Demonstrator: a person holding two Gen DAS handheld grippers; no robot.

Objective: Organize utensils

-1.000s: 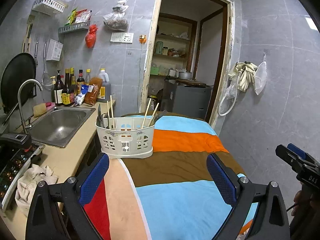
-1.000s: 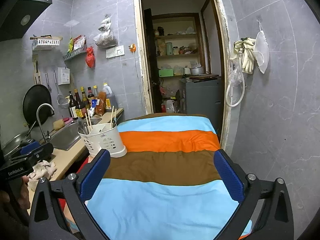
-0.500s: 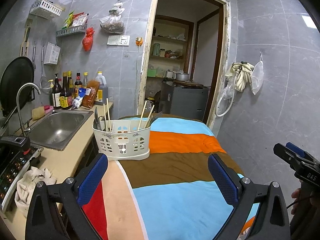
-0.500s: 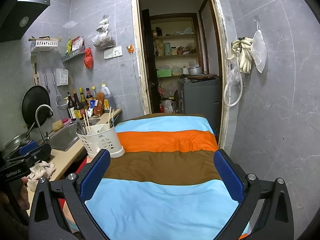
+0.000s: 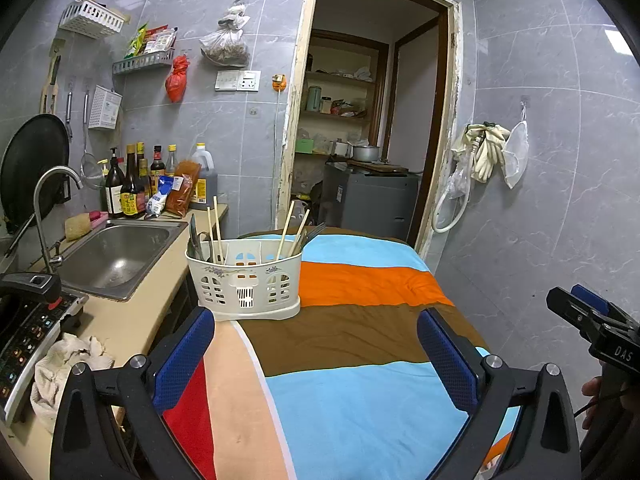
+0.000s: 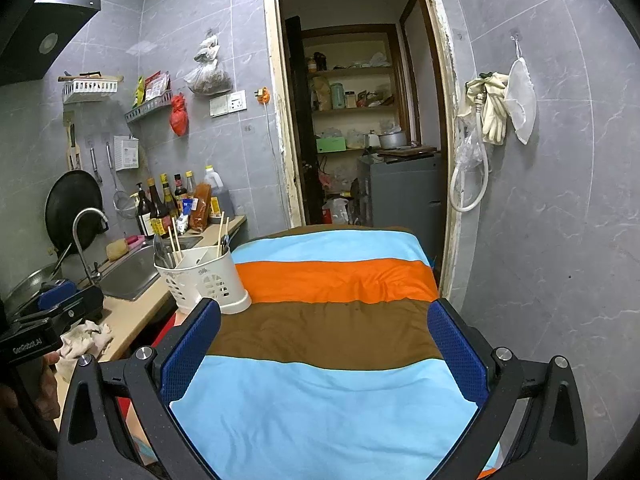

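Both tongs gape empty low in frame: left tongs [image 5: 312,354], right tongs [image 6: 324,346]. Over the last second the left view crept nearer the white slotted plastic caddy [image 5: 244,276], centre-left on the striped-cloth surface [image 5: 360,400]. Wooden chopsticks [image 5: 290,224] and metal cutlery [image 5: 196,238] already stand inside; nothing lies loose.

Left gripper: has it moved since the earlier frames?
Yes. In the left wrist view the utensil basket, sink and doorway shift together, so the left gripper itself moved slightly; its jaws are open.

Home kitchen, sink [image 5: 116,254], sauce bottles [image 5: 128,184], wok [image 5: 32,176]
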